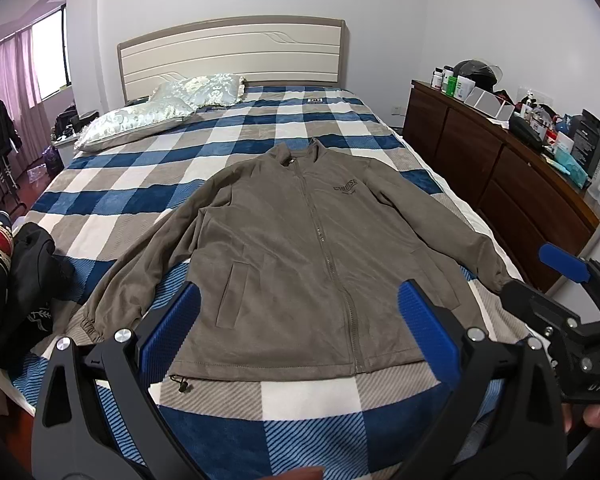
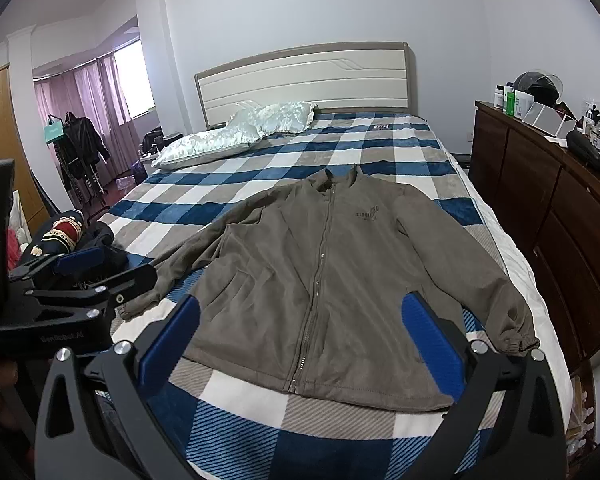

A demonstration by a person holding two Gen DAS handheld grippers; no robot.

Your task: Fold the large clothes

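Nearest to the camera, the left gripper [image 1: 298,322] has its two blue-padded fingers [image 1: 172,326] spread wide, and nothing is between them. It hangs above the foot end of the bed, over the lower hem of the jacket. The right gripper [image 2: 300,330] is also wide apart and holds nothing; it hangs over the same hem, a little more to the right side of the bed. In the left wrist view the right gripper appears at the right edge, near the cuff of the jacket's sleeve.

The brown zip-up jacket [image 1: 300,240] lies flat and face up on the checked blanket [image 1: 300,404], with the zipper closed and the collar pointing to the headboard. Both sleeves are spread out to the sides and down; each cuff rests on the blanket near the foot of the bed. A small dark print is on the chest.

At the left edge of the bed, beside the left sleeve, lies a pile of dark clothes [image 1: 16,280].

Farther away, two pale patterned pillows [image 1: 160,114] lie on the left side near the cream headboard [image 1: 232,50]. On the right stands a dark wooden dresser [image 1: 500,176], close to the bed, with bottles, boxes and a helmet [image 1: 476,72] on top. Far left there are pink curtains [image 1: 8,68] and a window.
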